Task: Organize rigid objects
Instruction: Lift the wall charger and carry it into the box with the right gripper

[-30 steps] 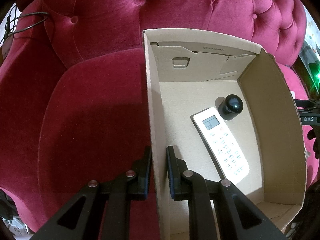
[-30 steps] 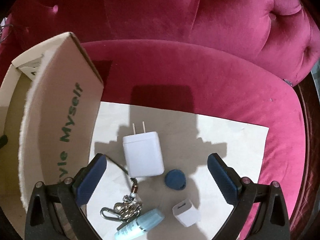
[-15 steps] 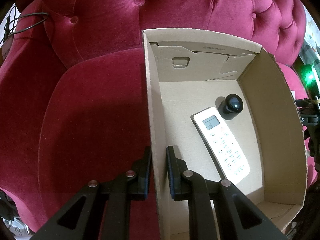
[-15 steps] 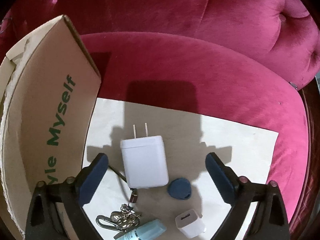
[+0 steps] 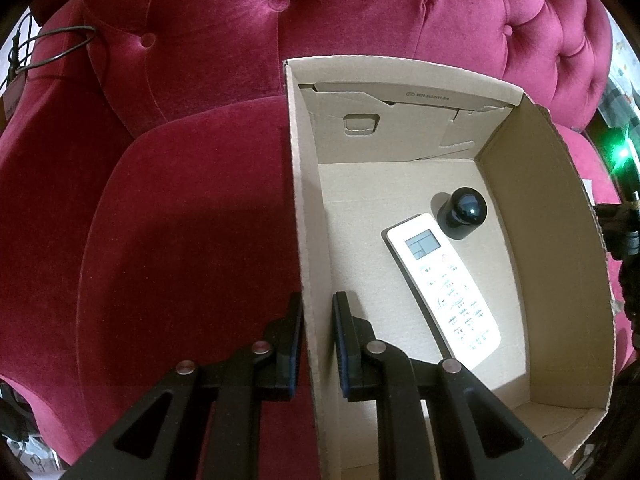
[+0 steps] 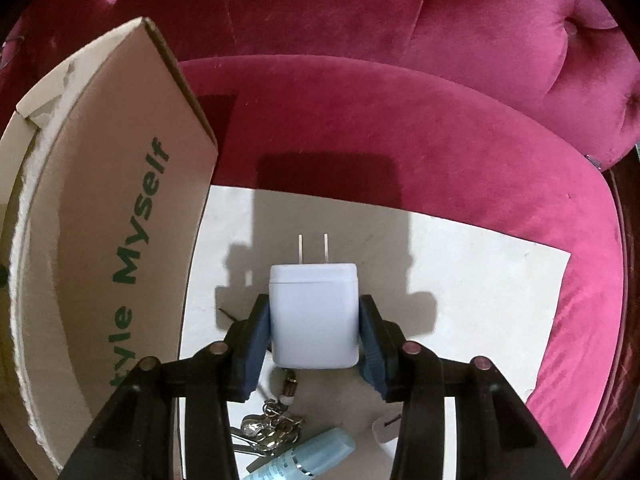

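Charger, white, two prongs pointing away from camera, flat on pale board on the red sofa seat. Right gripper around it, jaws just closed in, blue pads against both side faces; appears gripped, though contact on the far pad only probable from this angle. Left gripper pinched tight on near wall of cardboard box, steadying it. Already in box: white remote, black round-topped object.

Step in hand: secure charger, carry to box.
- Lift straight up first; key bunch and its cord just below the body, blue tube beside them. Avoid dragging.
- Keep prongs level, grip square on smooth sides; slip likely if tilted.
- Clear the printed box wall before lowering.
- Set down in bare floor left of remote.
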The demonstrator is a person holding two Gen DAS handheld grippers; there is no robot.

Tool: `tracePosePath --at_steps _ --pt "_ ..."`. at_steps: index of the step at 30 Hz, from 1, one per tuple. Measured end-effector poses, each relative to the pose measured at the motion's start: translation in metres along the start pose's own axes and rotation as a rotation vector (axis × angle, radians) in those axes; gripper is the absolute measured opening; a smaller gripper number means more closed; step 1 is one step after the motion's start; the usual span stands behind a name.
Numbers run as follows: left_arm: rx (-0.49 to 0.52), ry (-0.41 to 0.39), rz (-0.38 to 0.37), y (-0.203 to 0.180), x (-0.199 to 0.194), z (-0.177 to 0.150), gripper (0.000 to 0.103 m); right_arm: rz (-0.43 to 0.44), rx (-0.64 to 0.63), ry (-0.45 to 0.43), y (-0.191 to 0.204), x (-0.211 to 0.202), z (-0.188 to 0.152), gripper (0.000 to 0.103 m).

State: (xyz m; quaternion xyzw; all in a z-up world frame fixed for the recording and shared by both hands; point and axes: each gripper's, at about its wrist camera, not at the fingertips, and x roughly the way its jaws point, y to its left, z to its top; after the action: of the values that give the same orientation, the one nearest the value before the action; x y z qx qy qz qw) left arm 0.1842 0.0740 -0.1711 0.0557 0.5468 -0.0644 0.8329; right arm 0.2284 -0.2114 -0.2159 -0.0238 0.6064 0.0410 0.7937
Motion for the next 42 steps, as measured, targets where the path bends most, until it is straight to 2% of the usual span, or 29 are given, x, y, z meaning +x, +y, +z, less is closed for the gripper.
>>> tracePosePath --at_steps 18,27,30,42 --pt "-0.007 -0.003 -0.01 0.003 0.002 -0.002 0.015 -0.017 0.053 -0.032 0.008 -0.04 0.003 0.046" --pt "-0.009 0.0 -0.008 0.003 0.002 -0.002 0.015 -0.024 0.036 -0.067 0.011 -0.067 0.007 0.046" --pt "-0.01 0.001 -0.005 0.002 0.002 -0.001 0.015 -0.018 0.032 -0.077 0.005 -0.076 -0.002 0.046" --pt "-0.012 0.003 -0.004 0.001 0.003 -0.001 0.015 -0.003 0.0 -0.102 0.03 -0.115 0.0 0.046"
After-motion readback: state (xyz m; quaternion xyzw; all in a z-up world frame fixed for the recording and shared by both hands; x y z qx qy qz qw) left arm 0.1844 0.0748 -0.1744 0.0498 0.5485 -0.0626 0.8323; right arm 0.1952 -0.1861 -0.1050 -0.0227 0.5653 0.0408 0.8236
